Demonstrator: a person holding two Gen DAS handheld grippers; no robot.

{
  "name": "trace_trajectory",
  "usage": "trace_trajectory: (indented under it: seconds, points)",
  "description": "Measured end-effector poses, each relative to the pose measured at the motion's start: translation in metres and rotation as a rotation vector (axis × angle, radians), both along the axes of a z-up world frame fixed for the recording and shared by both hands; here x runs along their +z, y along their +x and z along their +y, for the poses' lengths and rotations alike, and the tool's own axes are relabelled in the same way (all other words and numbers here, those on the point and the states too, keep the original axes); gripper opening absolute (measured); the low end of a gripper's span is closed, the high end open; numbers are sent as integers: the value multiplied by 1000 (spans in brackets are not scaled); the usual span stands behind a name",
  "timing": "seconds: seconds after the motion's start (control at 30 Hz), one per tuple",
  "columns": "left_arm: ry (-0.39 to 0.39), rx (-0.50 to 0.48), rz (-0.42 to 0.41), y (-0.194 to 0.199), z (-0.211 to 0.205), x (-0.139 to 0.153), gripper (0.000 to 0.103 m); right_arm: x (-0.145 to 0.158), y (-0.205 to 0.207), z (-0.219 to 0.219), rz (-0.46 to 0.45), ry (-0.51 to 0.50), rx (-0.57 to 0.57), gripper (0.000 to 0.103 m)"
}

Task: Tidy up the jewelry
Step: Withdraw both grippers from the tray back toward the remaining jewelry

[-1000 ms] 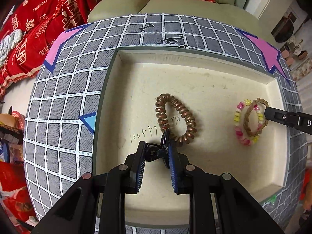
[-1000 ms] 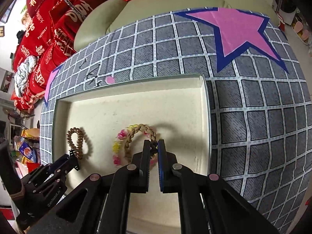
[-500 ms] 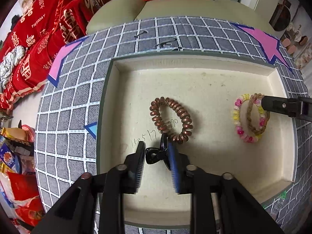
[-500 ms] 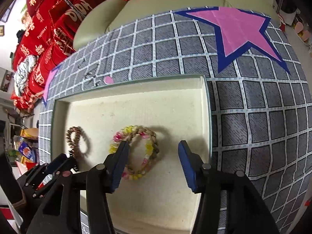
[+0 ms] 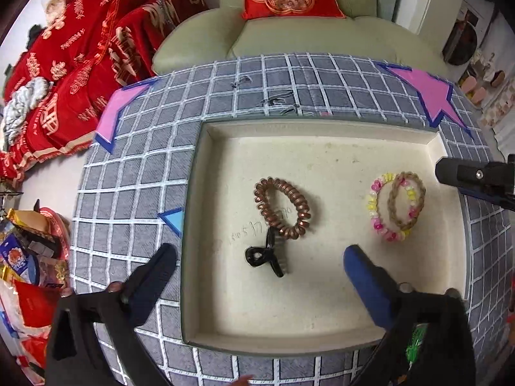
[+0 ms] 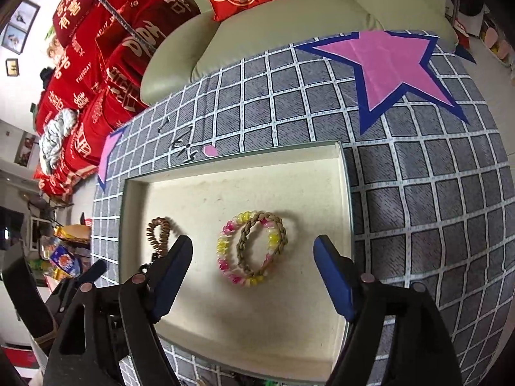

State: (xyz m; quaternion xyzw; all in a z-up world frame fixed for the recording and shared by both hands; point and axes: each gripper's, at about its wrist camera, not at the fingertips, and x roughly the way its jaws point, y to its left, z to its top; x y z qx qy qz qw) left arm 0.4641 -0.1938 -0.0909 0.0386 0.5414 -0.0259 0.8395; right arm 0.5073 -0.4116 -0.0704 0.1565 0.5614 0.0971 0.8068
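Both grippers just released: left gripper [image 5: 257, 276] spread, black clip [image 5: 267, 255] dropped in tray [image 5: 322, 342]; right gripper [image 6: 252, 268] spread, bracelets [image 6: 252, 247] placed.

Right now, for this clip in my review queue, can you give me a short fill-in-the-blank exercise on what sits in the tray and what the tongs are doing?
1. The black hair clip lies in the tray touching the ____ spiral hair tie.
2. The braided bracelet lies partly across the ____ bracelet.
3. Both the left tongs and the right tongs are ____.

Missing words: brown; beaded; open
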Motion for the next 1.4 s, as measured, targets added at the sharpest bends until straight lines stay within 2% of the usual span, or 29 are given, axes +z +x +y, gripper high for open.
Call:
trace_trajectory:
  seconds: [0.07, 0.13, 0.4, 0.53, 1.03, 1.4]
  points:
    - [-5, -9, 0, -6, 0, 5, 103, 4, -6, -4, 1, 20, -16, 85]
    - [-9, -17, 0, -14, 1, 10, 103, 6, -11, -5, -1, 40, -29, 93]
    - [12, -28, -13, -55, 14, 22, 103, 23, -49, -6, -46, 58, -52, 94]
    - [-8, -17, 7, -76, 28, 22, 103, 29, -69, -3, -37, 55, -46, 94]
    - [-71, 21, 141, -158, 59, -1, 103, 22, -144, 5, 33, 2, -27, 94]
    - [-114, 56, 263, -195, 64, -34, 103, -8, -186, 1, 113, -75, -47, 94]
